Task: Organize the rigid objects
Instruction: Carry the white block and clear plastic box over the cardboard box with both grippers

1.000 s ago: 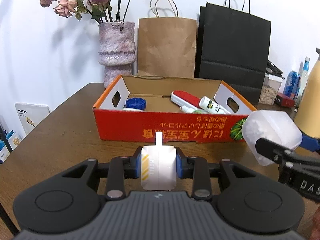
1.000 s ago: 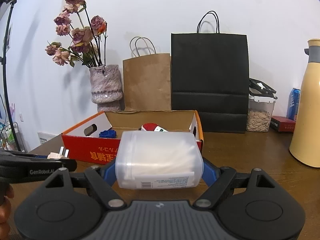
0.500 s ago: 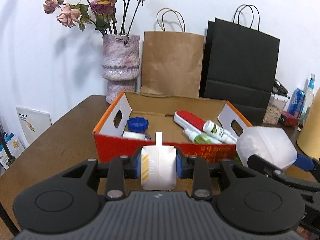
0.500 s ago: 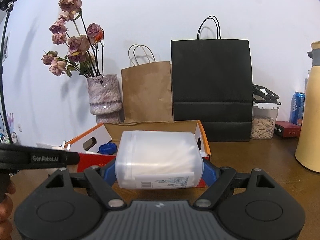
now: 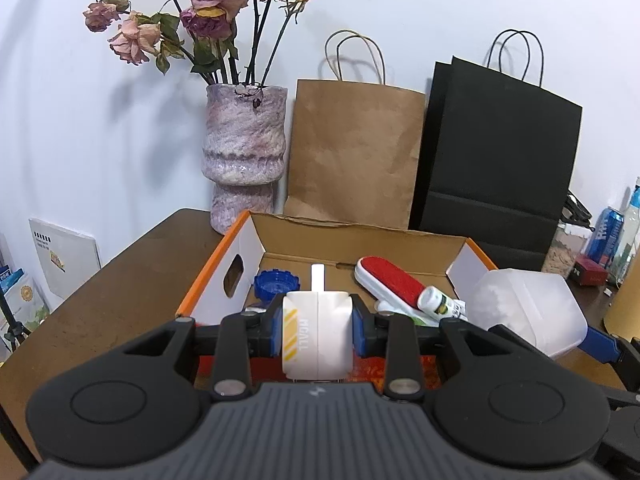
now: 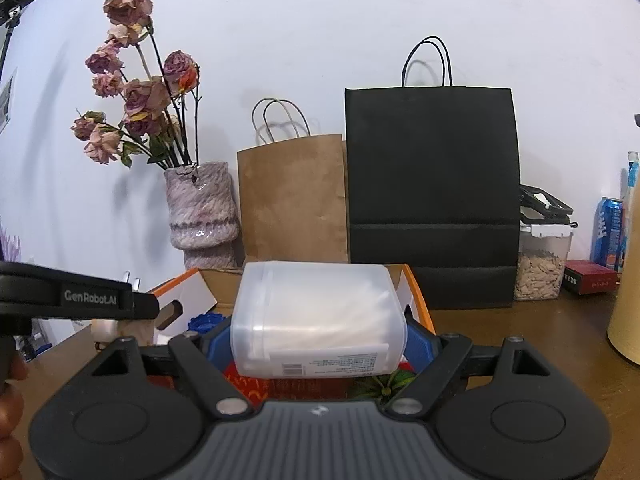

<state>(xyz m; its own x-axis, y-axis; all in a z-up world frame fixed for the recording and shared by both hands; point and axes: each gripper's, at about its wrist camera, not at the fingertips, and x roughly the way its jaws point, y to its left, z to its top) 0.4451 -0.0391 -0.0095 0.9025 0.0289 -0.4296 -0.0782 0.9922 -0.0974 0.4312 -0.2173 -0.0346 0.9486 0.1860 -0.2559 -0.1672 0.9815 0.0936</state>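
My left gripper (image 5: 318, 334) is shut on a white plug adapter (image 5: 316, 338) with a yellow stripe, held above the near wall of the orange cardboard box (image 5: 208, 280). My right gripper (image 6: 318, 340) is shut on a translucent plastic container (image 6: 320, 316), also raised at the box's near right side; the container also shows in the left wrist view (image 5: 528, 312). Inside the box lie a blue lid (image 5: 276, 282), a red lint brush (image 5: 392, 284) and a white bottle (image 5: 438, 304).
Behind the box stand a pink vase of dried roses (image 5: 244, 152), a brown paper bag (image 5: 356, 156) and a black paper bag (image 5: 496, 160). A jar of seeds (image 6: 540, 264), cans and a yellow jug (image 6: 626, 320) stand at the right on the brown table (image 5: 112, 300).
Both grippers have risen and moved toward the box with their objects still held. The view now looks down into the box.
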